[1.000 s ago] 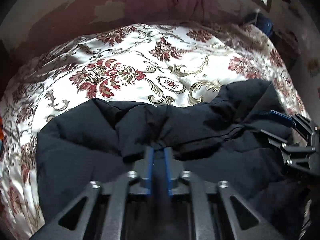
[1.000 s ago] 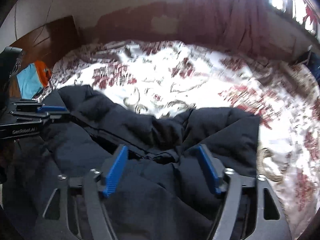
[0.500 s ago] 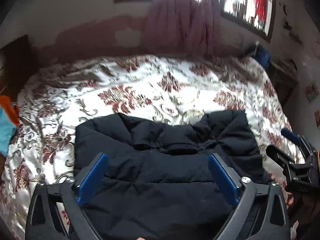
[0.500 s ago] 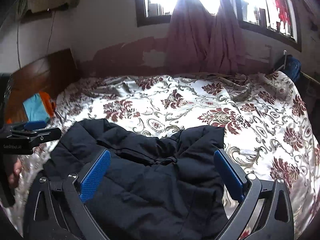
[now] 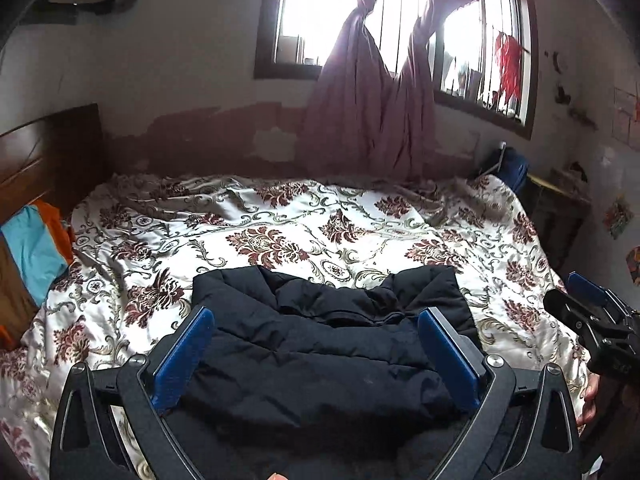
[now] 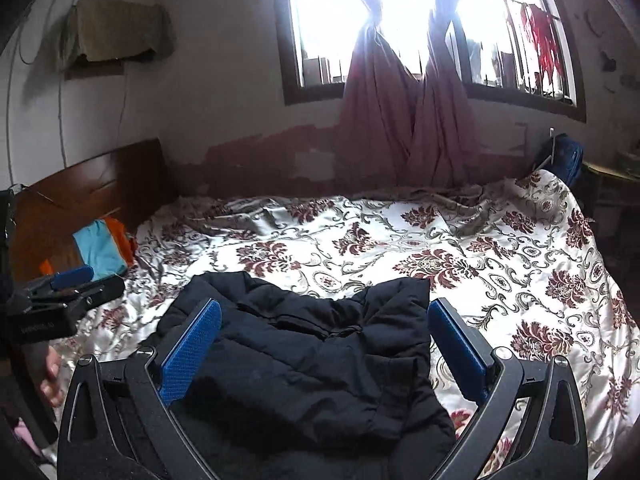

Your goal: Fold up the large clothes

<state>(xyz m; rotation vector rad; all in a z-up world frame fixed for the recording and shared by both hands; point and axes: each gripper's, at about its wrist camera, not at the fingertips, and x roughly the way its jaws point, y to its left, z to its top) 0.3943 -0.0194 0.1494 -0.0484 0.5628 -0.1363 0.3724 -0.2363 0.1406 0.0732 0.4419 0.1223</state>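
Note:
A black puffy jacket (image 5: 328,312) lies bunched and folded over on the near part of the bed, its far edge rumpled. My left gripper (image 5: 316,344) hovers above and in front of it, jaws wide open, with the jacket showing between the blue pads (image 5: 182,360) but untouched. In the right wrist view the jacket (image 6: 320,360) lies below my right gripper (image 6: 324,344), also wide open and holding nothing. Each gripper shows at the edge of the other's view: the right gripper (image 5: 576,300) at the far right, the left gripper (image 6: 96,280) at the far left.
The bed has a shiny white floral cover (image 5: 280,220) with bare room beyond the jacket. A wooden headboard (image 5: 48,148) and folded blue and orange clothes (image 5: 36,248) are at the left. A window with tied curtains (image 5: 372,112) and a blue bag (image 5: 512,164) lie behind.
The left gripper, shut on jacket fabric a second ago, has opened wide and let go. The right gripper has opened fully. Both have risen and drawn back from the jacket.

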